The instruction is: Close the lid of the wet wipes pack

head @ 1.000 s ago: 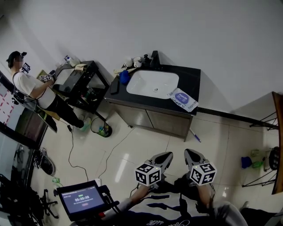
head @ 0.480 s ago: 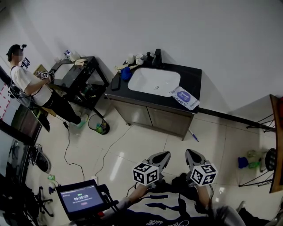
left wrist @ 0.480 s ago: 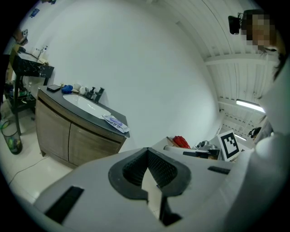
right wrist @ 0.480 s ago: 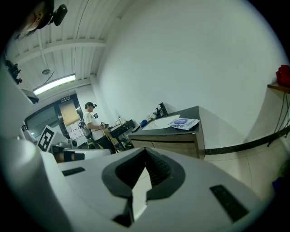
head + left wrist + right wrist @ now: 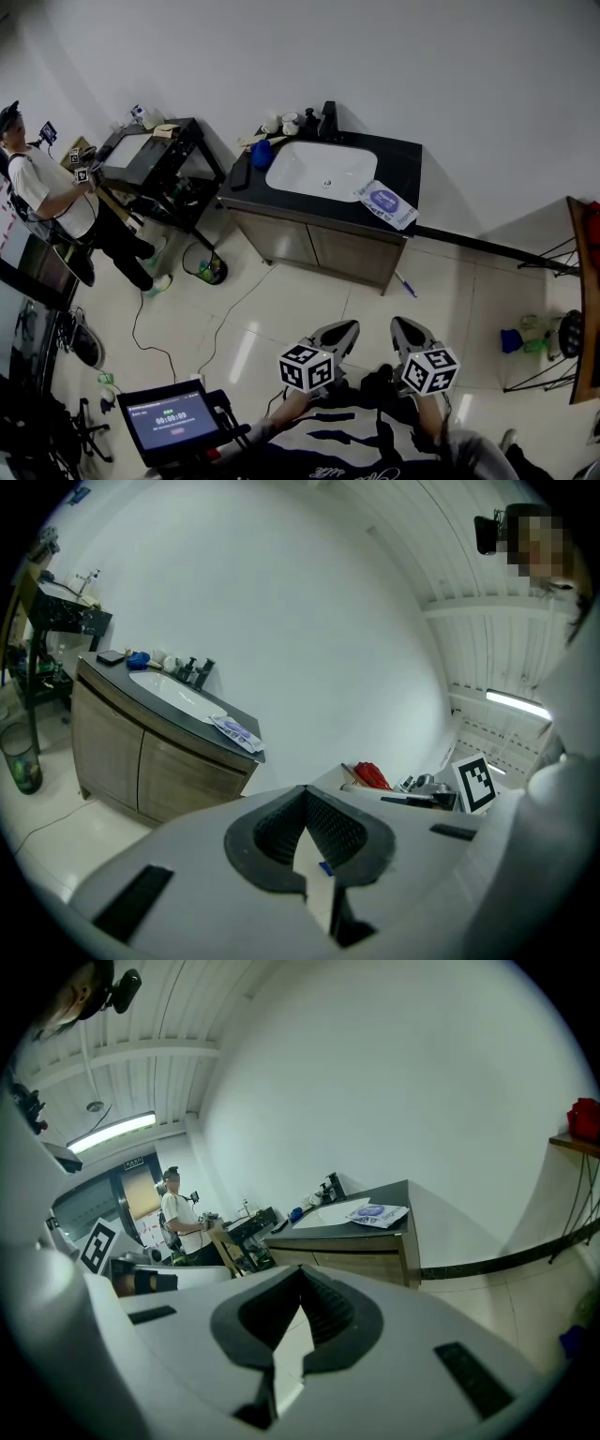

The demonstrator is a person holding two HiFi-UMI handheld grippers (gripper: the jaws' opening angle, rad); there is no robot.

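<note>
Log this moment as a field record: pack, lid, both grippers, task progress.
wet wipes pack: lies flat on the black counter, right of the sink
lid: too small to tell if open or closed
left gripper: fingers together, empty
right gripper: fingers together, empty
progress: both grippers are over the floor, well short of the counter; pack not touched
bystander: person at far left

White wall (image 5: 375, 56), pale tiled floor (image 5: 281, 309) — dark-topped sink cabinet (image 5: 309, 246)
</note>
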